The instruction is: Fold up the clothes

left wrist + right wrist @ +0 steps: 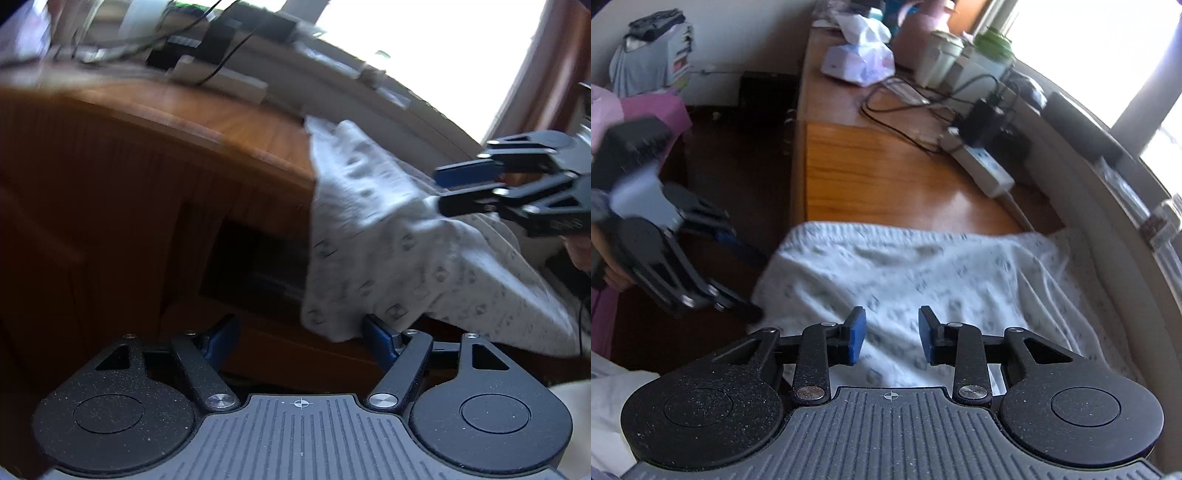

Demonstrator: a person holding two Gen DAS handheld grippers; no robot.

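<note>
A white garment point(923, 280) with a small grey-blue print lies spread across the near end of a wooden tabletop point(879, 173), its gathered, ruffled edge facing the far end of the tabletop. Seen from the right wrist, its long axis runs roughly left to right, from the tabletop's outer edge toward the window sill point(1100, 206). Its left side spills over the tabletop's edge, and the left wrist view shows that portion hanging down the wooden front point(155, 192).

The right gripper point(892, 339) hovers above the cloth with its blue-padded fingers point(857, 334) apart and nothing between them.

The left gripper point(301, 332) sits at the hanging corner, fingers spread wide. The cloth's lower hem touches the right-hand finger point(380, 338) but is not pinched. From the right wrist, the same gripper appears blurred beside the garment's overhanging left edge.

Farther along the tabletop are a white power strip point(982, 166) with black plugs and tangled cables point(905, 110), a pack of tissues point(860, 62) and several containers point(942, 55) near the bright window.
</note>
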